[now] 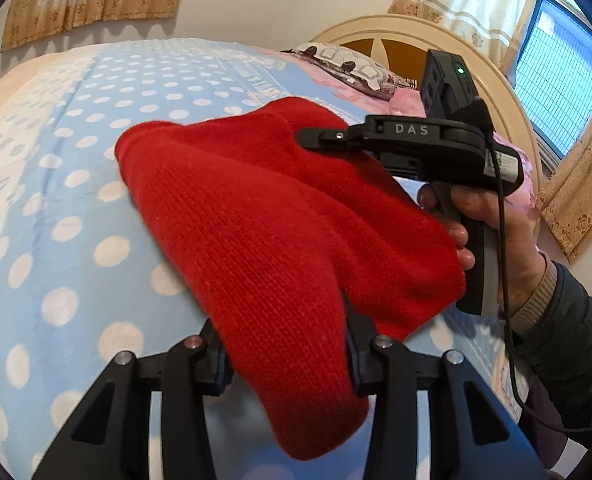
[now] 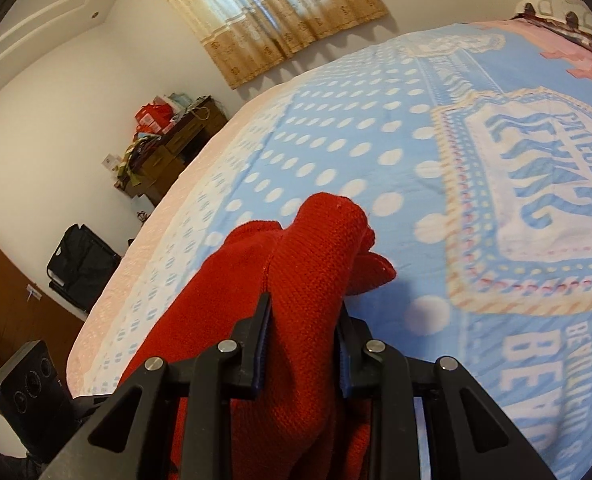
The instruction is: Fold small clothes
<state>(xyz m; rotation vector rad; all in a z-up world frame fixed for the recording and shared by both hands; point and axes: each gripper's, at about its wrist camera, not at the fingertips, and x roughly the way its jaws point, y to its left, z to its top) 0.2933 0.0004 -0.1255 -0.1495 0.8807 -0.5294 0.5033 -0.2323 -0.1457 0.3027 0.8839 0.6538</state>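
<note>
Two grippers, each clamped on the same red knitted garment (image 1: pixel 279 216). Left gripper (image 1: pixel 287 364) closed on a thick fold of the knit, pads pressed into it on both sides. Right gripper (image 2: pixel 302 344) likewise pinched on a bunched ridge of red wool, cloth spilling forward past the fingertips and down beneath them. Seen from the left wrist camera: right gripper (image 1: pixel 328 136) reaching in from the right side, fingertips buried in the far part of the garment, a hand (image 1: pixel 492 224) wrapped around the grip, dark sleeve (image 1: pixel 572 344) with a ribbed cuff behind.

Garment raised and slack between the two grips, hanging above the bed (image 2: pixel 336 152) toward its near edge, away from the headboard end.

Bed covered with a light blue spread, white dots in rows, a large cream crest with blue lettering near the middle, a pale pink band along the far edge. Patterned pillow (image 1: pixel 348 64) and cream arched headboard (image 1: pixel 416 28) at the head end. Gold-beige curtains (image 2: pixel 263 12) on the far wall, a second set beside a blue-lit window (image 1: pixel 560 80). Plain white walls. Brown wooden dresser (image 2: pixel 175 144) heaped with boxes and bags beyond the far corner of the bed, a black bag (image 2: pixel 81 264) on the floor nearby.
</note>
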